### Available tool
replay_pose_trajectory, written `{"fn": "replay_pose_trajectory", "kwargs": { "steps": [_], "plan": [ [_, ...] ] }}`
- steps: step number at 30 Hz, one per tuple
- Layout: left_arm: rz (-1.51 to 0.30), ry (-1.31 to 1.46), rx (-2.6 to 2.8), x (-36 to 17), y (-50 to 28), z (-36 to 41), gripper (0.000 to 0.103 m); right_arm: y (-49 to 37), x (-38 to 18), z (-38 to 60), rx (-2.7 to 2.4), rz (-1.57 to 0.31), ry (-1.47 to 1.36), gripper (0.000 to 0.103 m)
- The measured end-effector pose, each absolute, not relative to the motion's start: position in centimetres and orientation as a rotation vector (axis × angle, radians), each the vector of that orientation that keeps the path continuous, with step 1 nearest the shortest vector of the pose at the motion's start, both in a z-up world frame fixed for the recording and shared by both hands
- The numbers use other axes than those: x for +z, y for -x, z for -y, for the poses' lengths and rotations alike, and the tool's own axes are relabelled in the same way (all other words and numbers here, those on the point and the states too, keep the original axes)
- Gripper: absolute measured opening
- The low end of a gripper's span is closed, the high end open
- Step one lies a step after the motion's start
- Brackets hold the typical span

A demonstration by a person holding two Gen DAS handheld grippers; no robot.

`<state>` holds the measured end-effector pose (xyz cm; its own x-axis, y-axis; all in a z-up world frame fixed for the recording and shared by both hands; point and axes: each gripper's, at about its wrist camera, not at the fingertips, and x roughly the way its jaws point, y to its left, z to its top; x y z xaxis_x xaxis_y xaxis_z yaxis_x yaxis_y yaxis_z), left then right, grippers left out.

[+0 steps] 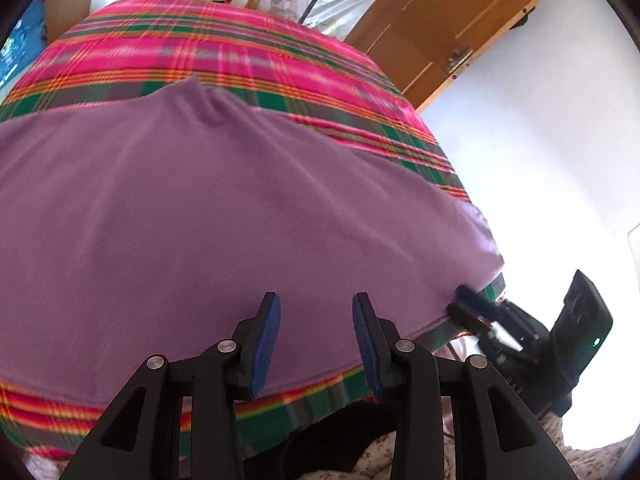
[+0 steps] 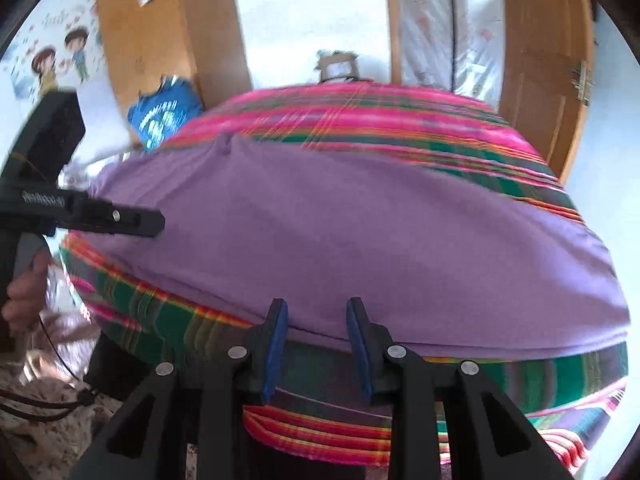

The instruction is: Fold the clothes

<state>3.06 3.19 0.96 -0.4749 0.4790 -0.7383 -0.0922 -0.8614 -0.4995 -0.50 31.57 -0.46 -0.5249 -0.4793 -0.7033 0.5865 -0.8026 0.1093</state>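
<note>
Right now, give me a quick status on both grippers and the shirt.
Left gripper open, empty. Right gripper open, empty, at near hem. Purple shirt spread on plaid blanket, unfolded. Nothing on it.

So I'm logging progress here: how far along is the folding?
Done: the purple garment lies spread flat on the plaid blanket. In hand: nothing; the left gripper and right gripper are both open at its near edge. Left: every fold, since no crease or doubled layer shows.
</note>
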Motion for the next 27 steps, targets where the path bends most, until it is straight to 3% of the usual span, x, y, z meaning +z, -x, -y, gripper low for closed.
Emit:
{"fn": "replay_pose_trajectory", "kwargs": {
  "steps": [8,19,27],
  "plan": [
    [0.510,1.364,2.309,0.8,-0.9,-7.0,0.039,7.4,0.8,-36.3,-2.537,-0.074,-1.026,0.031],
    [0.285,1.374,2.360,0.1,-0.4,-10.7,0.039,11.6,-0.3,-32.9,-2.479,-0.288,-1.053,0.031],
    [0.352,1.387,2.316,-0.3,-0.3,-9.8,0.039,14.0,-1.0,-39.5,-2.640,-0.190,-1.134,0.031]
  ]
}}
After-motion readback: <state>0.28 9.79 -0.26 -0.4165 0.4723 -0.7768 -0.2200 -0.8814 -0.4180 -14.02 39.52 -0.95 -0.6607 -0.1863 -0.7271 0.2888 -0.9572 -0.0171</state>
